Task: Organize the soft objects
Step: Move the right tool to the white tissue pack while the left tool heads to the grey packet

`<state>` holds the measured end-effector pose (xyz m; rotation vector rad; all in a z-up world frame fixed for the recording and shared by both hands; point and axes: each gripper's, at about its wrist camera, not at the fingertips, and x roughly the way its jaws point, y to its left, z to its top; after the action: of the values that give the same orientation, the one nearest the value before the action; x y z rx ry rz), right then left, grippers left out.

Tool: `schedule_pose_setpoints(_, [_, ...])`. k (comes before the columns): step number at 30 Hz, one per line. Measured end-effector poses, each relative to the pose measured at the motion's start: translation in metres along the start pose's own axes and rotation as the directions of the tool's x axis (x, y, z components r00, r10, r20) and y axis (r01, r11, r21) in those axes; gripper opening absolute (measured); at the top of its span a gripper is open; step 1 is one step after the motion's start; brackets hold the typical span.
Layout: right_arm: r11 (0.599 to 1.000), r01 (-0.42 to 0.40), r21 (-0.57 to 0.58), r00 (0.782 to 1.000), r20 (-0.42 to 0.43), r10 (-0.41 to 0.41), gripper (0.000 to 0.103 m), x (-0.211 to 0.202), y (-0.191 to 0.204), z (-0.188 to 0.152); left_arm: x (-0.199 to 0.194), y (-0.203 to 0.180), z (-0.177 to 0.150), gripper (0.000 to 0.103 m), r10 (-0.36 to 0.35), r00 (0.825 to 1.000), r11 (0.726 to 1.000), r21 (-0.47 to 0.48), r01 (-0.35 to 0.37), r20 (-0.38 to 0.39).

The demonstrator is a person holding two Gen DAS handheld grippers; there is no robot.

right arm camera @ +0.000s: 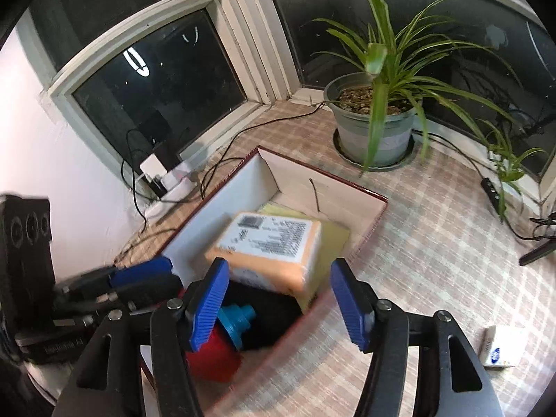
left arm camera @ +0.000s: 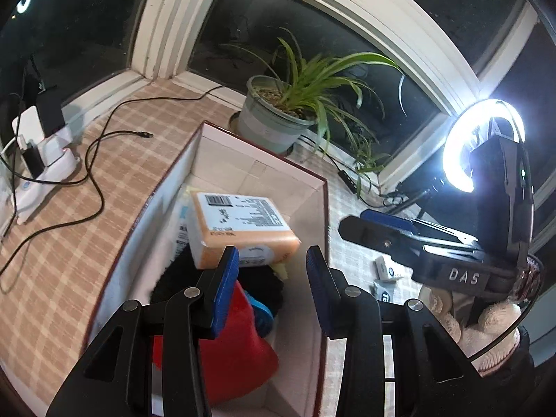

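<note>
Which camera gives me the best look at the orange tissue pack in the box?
The left wrist view: the orange tissue pack is sharp there, barcode label facing up, resting tilted on the other items in the box. The right wrist view also shows it, but blurred, with its near end behind a claw finger.

Left claw [left arm camera: 272, 264] pointing steeply down, blue pads [left arm camera: 227, 271] apart with nothing gripped between them, black linkage arms spread below. Right claw [right arm camera: 278, 293] likewise tilted downward, blue pads [right arm camera: 349, 299] set wider apart, nothing pressed between them; seen from the left wrist view as a black body marked "DAS" reaching in from the right, with a gloved hand [left arm camera: 493, 326] behind it. Left claw seen from the right wrist view at the left edge, blue tip forward, slightly blurred.
</note>
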<state>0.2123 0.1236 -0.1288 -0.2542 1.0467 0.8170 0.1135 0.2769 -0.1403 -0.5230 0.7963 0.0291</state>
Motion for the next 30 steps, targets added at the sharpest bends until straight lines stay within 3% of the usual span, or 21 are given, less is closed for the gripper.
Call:
schedule_pose_setpoints(6, [0.999,0.043,0.003,0.999,0.01,-0.043,0.059,-0.027,-0.028,-0.027,-0.009,-0.023,-0.01,0.037,-0.01,1.0,0.998,0.058,0.01,0.005])
schedule_pose_setpoints(12, [0.994,0.077,0.08,0.996,0.048,-0.081,0.059,-0.063,-0.073,-0.052,-0.016,-0.048,-0.021,0.038,-0.021,1.0,0.995,0.093,0.019,0.02])
schedule_pose_setpoints(18, [0.978,0.156,0.136,0.982,0.087,-0.168,0.065,-0.098,-0.121,-0.081,-0.02,-0.076,-0.032,0.04,-0.046,0.998,0.992,0.118,0.042,0.033])
schedule_pose_setpoints(26, [0.953,0.236,0.189,0.965,0.072,-0.253,0.066,-0.124,-0.179,-0.114,0.001,-0.113,-0.058,0.04,-0.076,0.997,0.99,0.121,0.077,-0.014])
schedule_pose_setpoints(30, [0.943,0.273,0.19,0.956,0.054,-0.288,0.075,-0.123,-0.194,-0.124,0.02,-0.135,-0.074,0.04,-0.088,0.995,0.987,0.128,0.094,-0.046])
